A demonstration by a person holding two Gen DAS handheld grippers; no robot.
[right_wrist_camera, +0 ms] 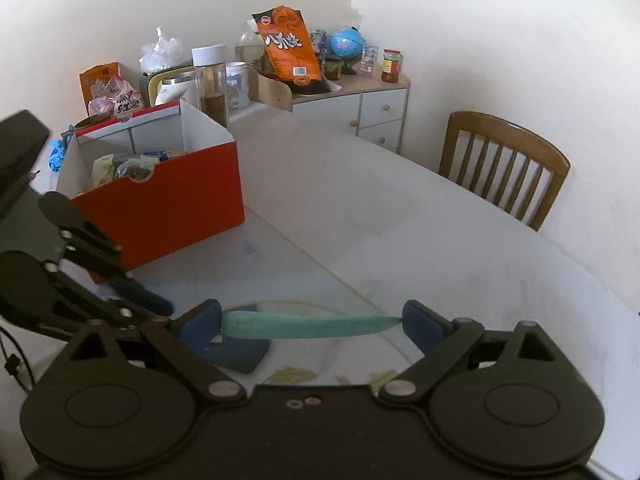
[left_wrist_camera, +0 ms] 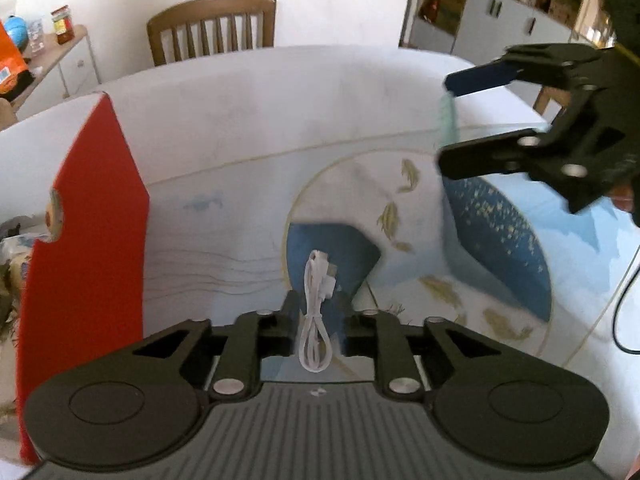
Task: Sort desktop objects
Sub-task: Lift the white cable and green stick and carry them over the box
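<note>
A coiled white cable [left_wrist_camera: 316, 312] lies on the table between the fingers of my left gripper [left_wrist_camera: 316, 316], whose jaws stand apart around it without closing on it. My right gripper [right_wrist_camera: 310, 326] holds a teal knife-shaped piece [right_wrist_camera: 308, 326] lengthwise between its blue pads [right_wrist_camera: 202, 324], above the table; it also shows in the left wrist view [left_wrist_camera: 447, 120], up at the right. A red box [right_wrist_camera: 168, 204] with white inner walls stands to the left, with several items inside. The left gripper [right_wrist_camera: 132, 300] shows low at the left in the right wrist view.
The table [right_wrist_camera: 400, 220] carries a white and blue patterned mat [left_wrist_camera: 500, 240]. A wooden chair [right_wrist_camera: 500, 164] stands at the far side. A sideboard [right_wrist_camera: 360, 108] with jars, a globe and snack bags is behind. Bottles and bags crowd behind the red box. A black cord [left_wrist_camera: 620, 312] lies at the right.
</note>
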